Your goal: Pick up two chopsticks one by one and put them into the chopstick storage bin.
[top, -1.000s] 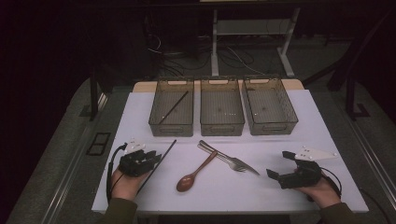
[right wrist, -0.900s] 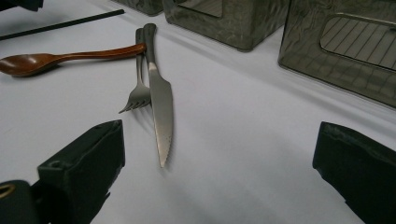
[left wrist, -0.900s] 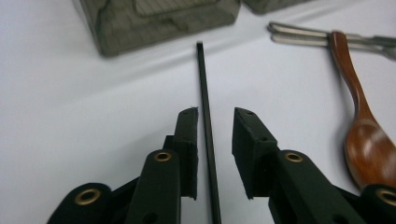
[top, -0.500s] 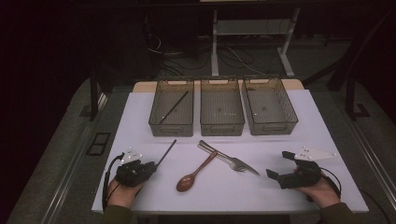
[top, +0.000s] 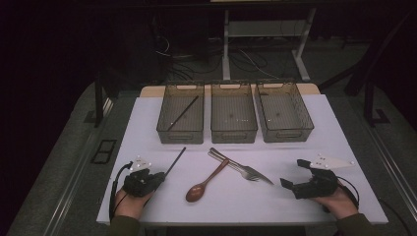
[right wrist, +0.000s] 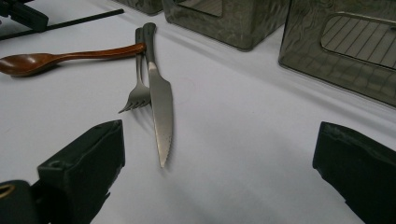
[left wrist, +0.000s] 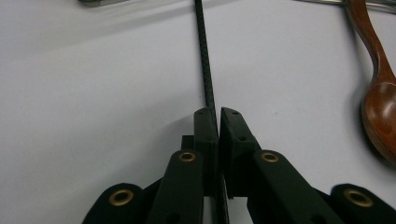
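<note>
The left gripper [left wrist: 218, 114] has just been closing and its jaws now clamp the near end of the black chopstick [left wrist: 204, 60], which lies on the white desk [top: 305, 147] beside the wooden spoon [top: 205, 181]; the right gripper [right wrist: 219, 168] rests with jaws wide apart near the knife [right wrist: 159, 100].

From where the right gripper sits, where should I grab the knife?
Take the knife by its handle end at the far tip, coming from above with the jaws across it. It lies flat, and the fork hugs its one side, so the blade offers little.
</note>
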Demonstrator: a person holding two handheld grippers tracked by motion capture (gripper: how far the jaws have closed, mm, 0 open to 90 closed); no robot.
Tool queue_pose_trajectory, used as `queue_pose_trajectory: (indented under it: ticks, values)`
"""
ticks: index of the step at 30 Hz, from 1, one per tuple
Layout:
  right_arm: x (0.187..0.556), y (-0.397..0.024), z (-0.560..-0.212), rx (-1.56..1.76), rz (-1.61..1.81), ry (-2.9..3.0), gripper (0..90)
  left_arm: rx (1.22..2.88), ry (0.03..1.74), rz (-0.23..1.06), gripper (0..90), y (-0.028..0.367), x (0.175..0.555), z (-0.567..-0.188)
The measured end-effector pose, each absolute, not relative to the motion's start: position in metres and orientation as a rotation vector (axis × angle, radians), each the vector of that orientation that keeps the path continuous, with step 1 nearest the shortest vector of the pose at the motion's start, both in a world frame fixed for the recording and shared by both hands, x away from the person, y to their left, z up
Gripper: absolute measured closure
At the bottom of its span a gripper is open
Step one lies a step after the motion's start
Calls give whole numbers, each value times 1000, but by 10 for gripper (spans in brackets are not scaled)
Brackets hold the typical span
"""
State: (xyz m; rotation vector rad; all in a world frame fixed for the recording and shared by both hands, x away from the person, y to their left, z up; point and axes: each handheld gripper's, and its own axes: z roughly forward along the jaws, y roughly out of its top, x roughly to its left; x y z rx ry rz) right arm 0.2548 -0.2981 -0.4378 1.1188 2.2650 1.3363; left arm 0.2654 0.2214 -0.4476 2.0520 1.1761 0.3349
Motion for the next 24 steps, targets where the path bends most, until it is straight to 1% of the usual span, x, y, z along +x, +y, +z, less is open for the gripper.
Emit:
queue_pose_trajectory:
  ticks: [10, 24]
  values:
    - [255, -298, -438, 1119, 1336, 2265, 17, 2033, 1187, 325, 850, 224, 266, -442]
    - [255, -298, -438, 1114, 1332, 2269, 17, 2029, 1124, 334, 850, 224, 262, -427]
